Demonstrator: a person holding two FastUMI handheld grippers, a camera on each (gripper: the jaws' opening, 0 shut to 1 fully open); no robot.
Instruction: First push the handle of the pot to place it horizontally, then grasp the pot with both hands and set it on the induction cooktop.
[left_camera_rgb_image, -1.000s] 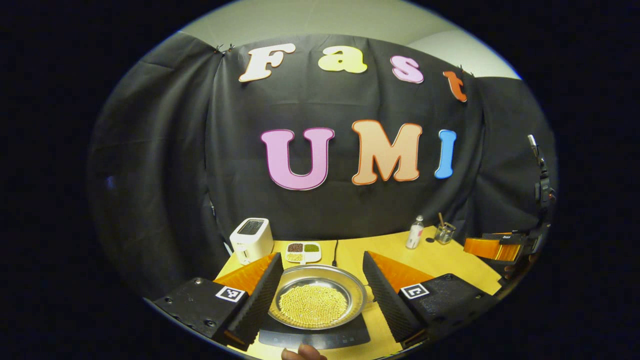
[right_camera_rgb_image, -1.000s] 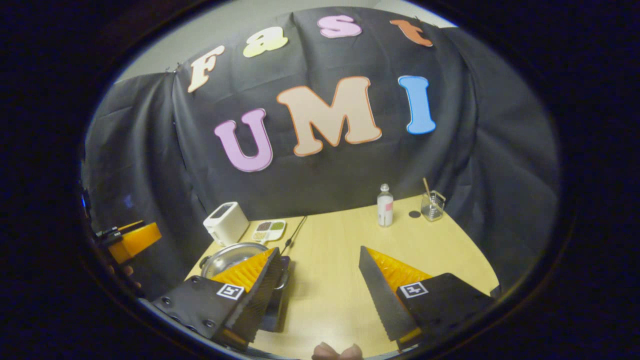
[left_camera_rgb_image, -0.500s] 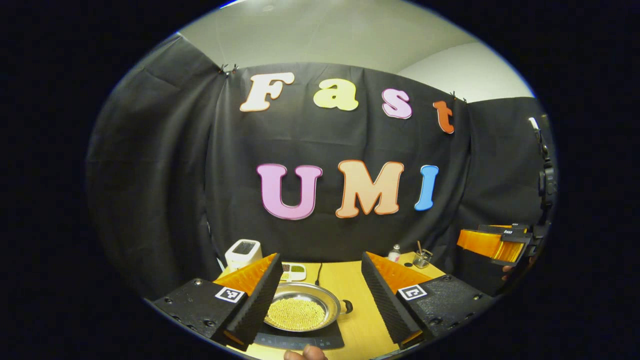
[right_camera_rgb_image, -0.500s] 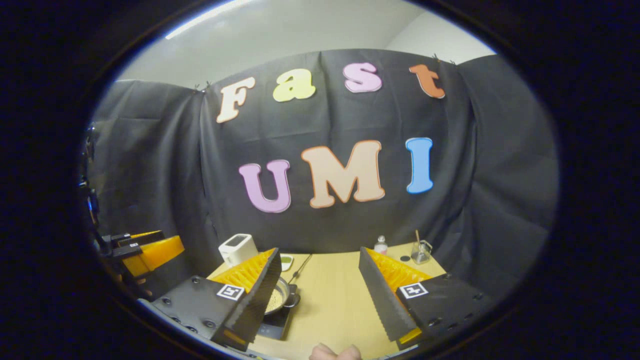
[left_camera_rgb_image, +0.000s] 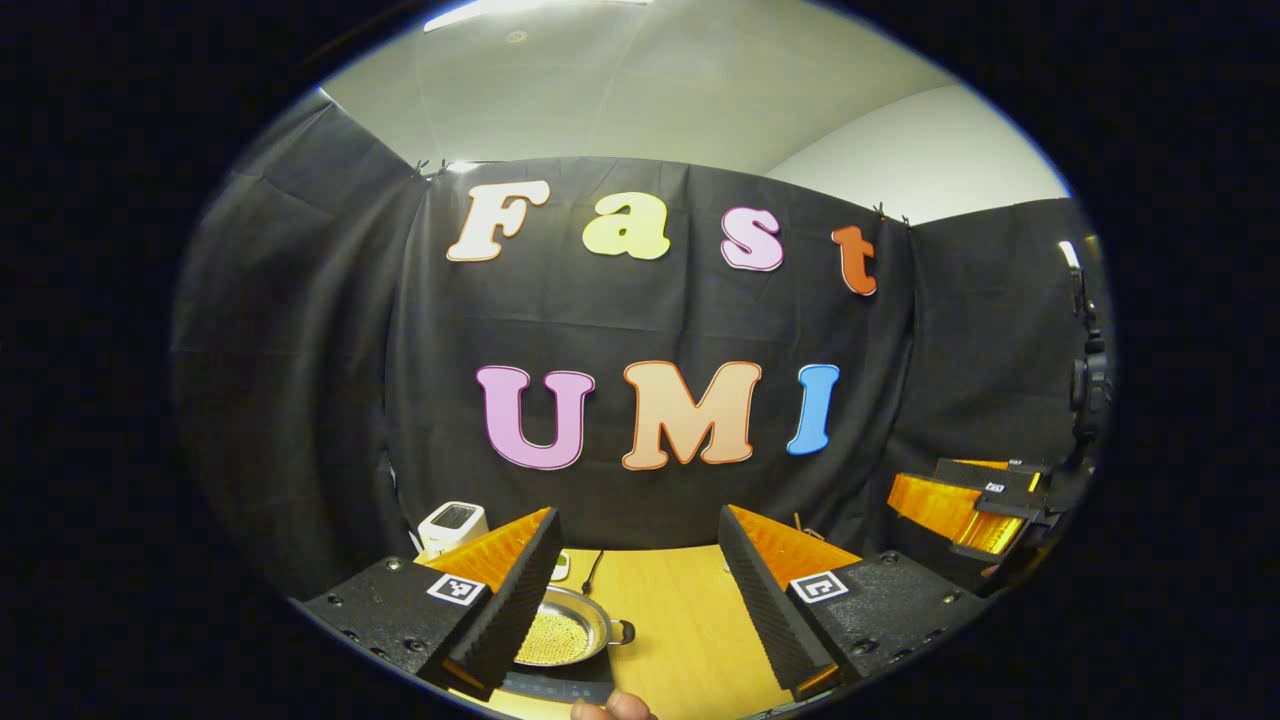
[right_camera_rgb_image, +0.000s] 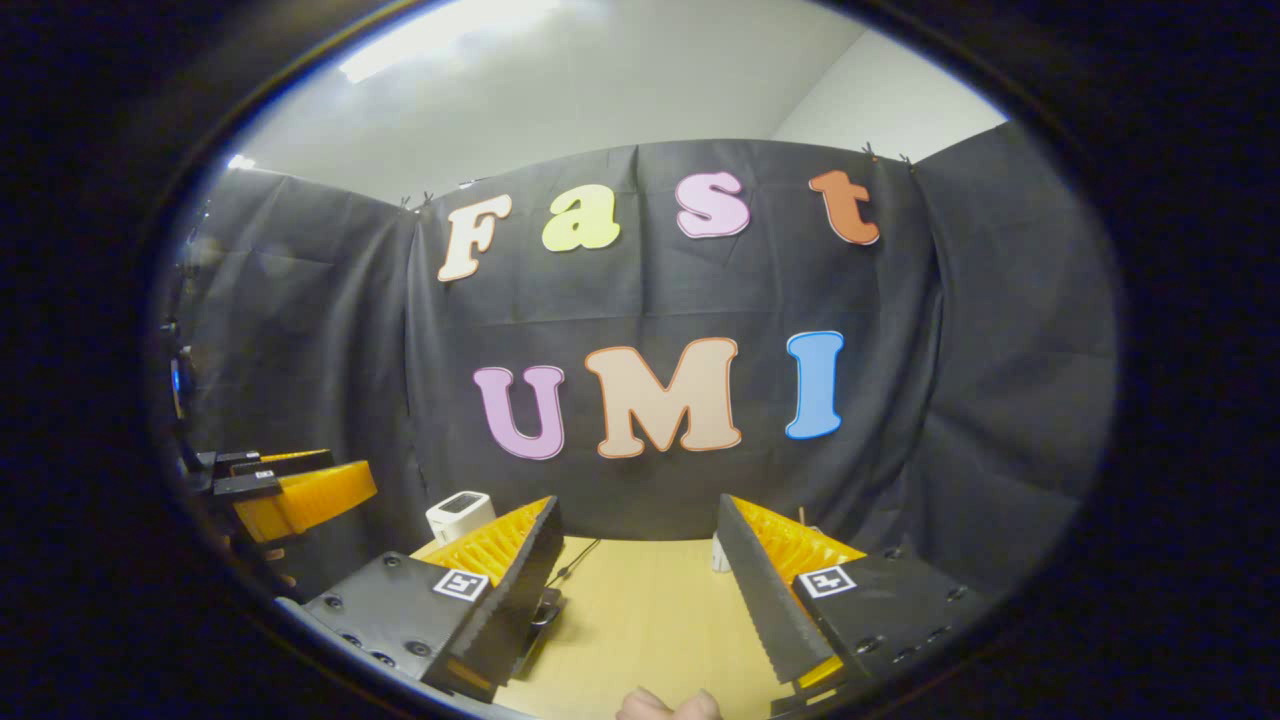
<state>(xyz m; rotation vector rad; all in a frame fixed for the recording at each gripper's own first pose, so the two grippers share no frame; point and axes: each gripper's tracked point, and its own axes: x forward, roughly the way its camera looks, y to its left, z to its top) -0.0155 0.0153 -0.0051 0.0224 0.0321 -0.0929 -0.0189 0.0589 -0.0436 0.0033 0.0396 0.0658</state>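
Left gripper: my fingers stand wide apart, nothing between them, raised above the table.

Right gripper: my fingers likewise spread wide and empty, over bare tabletop. In the left gripper view it shows at the right edge; in the right gripper view the left one shows at the left edge.

Pot: shallow metal pan filled with small yellow grains, resting on the cooktop, low in the left gripper view, partly behind my left finger. One dark side handle sticks out to its right. In the right gripper view I see just a sliver of it behind a finger.

Cooktop: flat dark slab under the pot, near the table's front edge.

Toaster: white, at the table's far left, well apart from the pot.

Cable: dark, lying on the table behind the pot.
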